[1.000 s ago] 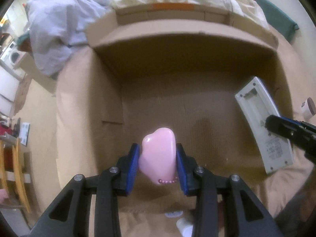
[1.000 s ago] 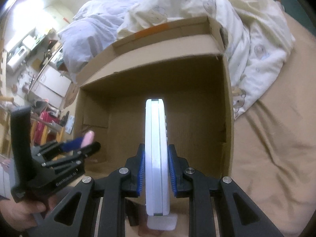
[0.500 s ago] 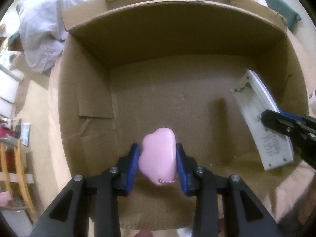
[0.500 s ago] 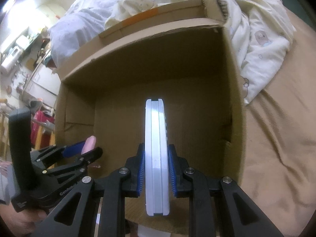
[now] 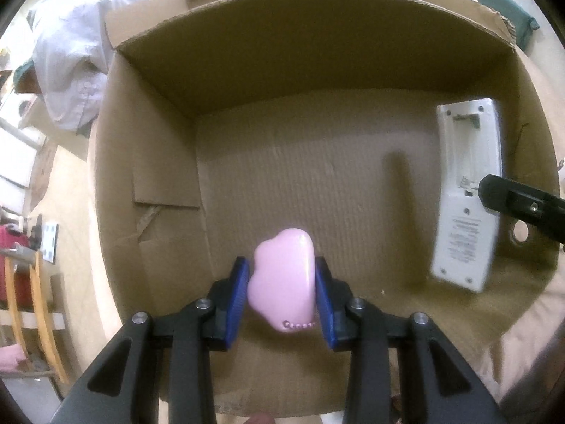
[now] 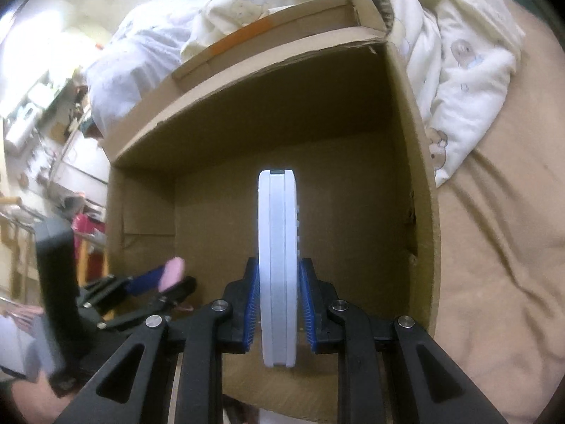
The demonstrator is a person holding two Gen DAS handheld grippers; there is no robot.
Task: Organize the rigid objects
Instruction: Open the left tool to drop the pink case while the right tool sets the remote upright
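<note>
My left gripper (image 5: 281,279) is shut on a pink cloud-shaped case (image 5: 284,279), held inside the open cardboard box (image 5: 148,134) above its floor. My right gripper (image 6: 277,296) is shut on a white remote control (image 6: 277,265), gripped on edge over the box's right half. In the left wrist view the remote (image 5: 466,194) shows its back with the battery bay, and the right gripper (image 5: 482,185) reaches in from the right. In the right wrist view the left gripper (image 6: 173,279) with the pink case (image 6: 171,274) is at the lower left.
The box (image 6: 420,176) stands on a tan blanket (image 6: 501,247). White and cream bedding (image 6: 441,35) is piled behind it. Its floor (image 5: 300,176) holds nothing else. Shelves and furniture (image 5: 21,275) stand off to the left.
Both grippers have sunk into the box with their objects; the box walls now fill more of each view. The grips are unchanged.
</note>
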